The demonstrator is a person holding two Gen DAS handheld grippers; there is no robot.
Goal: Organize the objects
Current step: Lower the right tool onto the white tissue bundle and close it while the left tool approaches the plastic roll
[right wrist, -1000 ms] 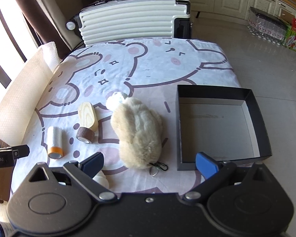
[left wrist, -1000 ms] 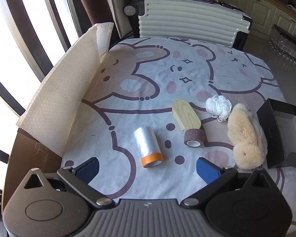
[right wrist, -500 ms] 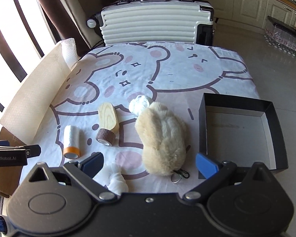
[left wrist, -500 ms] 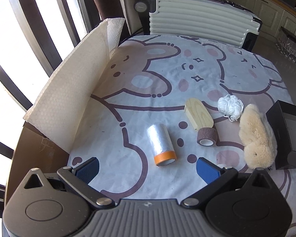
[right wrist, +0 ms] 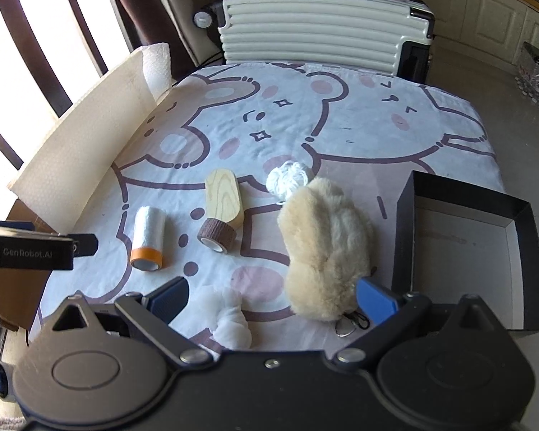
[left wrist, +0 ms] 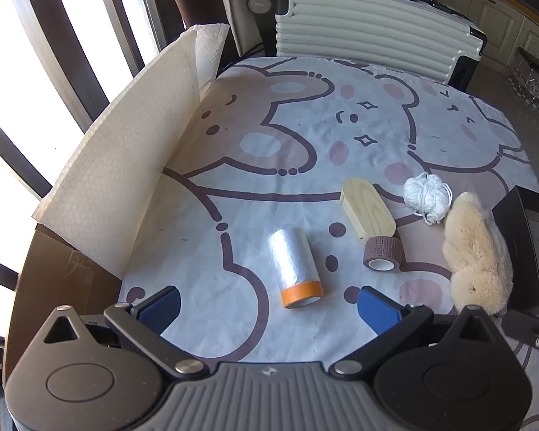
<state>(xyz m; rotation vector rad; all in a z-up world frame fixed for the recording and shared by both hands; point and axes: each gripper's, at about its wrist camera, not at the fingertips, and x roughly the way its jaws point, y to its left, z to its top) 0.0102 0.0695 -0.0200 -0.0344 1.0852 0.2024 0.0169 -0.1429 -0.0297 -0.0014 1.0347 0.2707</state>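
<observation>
On the bear-print cloth lie a film roll with an orange end (left wrist: 295, 266) (right wrist: 148, 237), a brown tape roll (left wrist: 383, 253) (right wrist: 217, 233), a wooden block (left wrist: 367, 209) (right wrist: 224, 199), a white yarn ball (left wrist: 427, 194) (right wrist: 288, 176), a beige plush toy (left wrist: 477, 251) (right wrist: 325, 244) and a white cloth wad (right wrist: 231, 318). An open black box (right wrist: 467, 251) (left wrist: 521, 248) stands at the right. My left gripper (left wrist: 267, 310) is open and empty, just before the film roll. My right gripper (right wrist: 271, 300) is open and empty, over the plush toy's near end and the cloth wad.
A white ribbed suitcase (left wrist: 370, 43) (right wrist: 323, 25) stands beyond the table's far edge. A paper towel sheet (left wrist: 125, 165) stands along the left edge over a cardboard box (left wrist: 57, 273). Window bars are at the left, kitchen cabinets at the far right.
Both grippers have shifted left and pulled back slightly, so the objects sit further right in both views. The white cloth wad has come into the right wrist view. Nothing was grasped.
</observation>
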